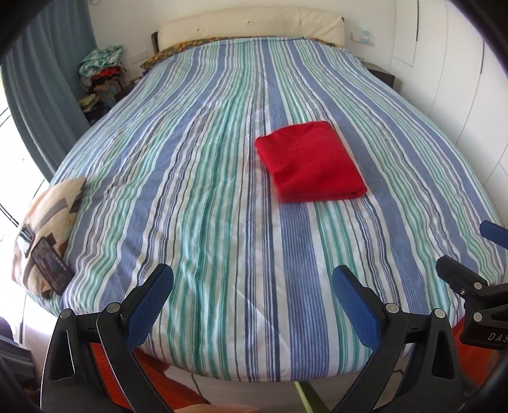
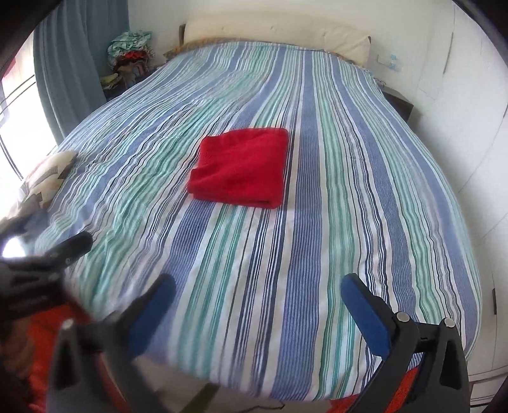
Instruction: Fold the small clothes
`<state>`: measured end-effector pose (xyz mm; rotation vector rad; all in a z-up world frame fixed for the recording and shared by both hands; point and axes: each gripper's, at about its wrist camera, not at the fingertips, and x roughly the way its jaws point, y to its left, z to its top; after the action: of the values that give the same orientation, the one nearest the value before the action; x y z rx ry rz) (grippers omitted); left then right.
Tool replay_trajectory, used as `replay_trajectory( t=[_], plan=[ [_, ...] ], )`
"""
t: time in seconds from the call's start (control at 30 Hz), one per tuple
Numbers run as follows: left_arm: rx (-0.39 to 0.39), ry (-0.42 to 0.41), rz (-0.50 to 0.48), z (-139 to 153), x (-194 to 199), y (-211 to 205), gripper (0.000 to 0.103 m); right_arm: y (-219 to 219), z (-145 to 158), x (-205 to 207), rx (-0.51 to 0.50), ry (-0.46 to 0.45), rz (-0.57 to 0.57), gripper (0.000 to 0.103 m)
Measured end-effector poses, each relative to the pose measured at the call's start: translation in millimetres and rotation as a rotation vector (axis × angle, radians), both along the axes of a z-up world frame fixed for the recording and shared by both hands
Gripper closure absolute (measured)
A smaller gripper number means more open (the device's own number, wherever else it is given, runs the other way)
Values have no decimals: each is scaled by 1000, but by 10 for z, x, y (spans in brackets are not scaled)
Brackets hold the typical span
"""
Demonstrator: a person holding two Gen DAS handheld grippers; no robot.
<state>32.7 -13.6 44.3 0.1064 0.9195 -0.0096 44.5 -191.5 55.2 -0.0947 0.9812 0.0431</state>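
Left tool (image 1: 252,297) and right tool (image 2: 257,305), both spread and empty, hover at the bed's (image 1: 203,178) near edge. Red garment (image 1: 309,162) lies folded mid-bed, well apart. Risk: a one-sided pinch would probably unfold it.

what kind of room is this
Most likely a home bedroom. A large bed with a striped cover fills the view, a cream headboard stands against the wall, and a folded red garment lies on the cover.
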Motion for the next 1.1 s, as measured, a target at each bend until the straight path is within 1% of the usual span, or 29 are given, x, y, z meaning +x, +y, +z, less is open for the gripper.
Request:
replay_trajectory(
  t=[0.57, 0.93, 1.1],
  plan=[
    [32, 2, -2, -23, 28, -40, 3, 3, 38, 13, -8, -10, -1, 1],
    [44, 8, -11, -48, 39, -65, 3, 9, 15, 34, -32, -4, -6, 0],
    [33, 16, -8, -56, 49, -62, 3, 4, -8, 44, -46, -1, -12, 0]
  ],
)
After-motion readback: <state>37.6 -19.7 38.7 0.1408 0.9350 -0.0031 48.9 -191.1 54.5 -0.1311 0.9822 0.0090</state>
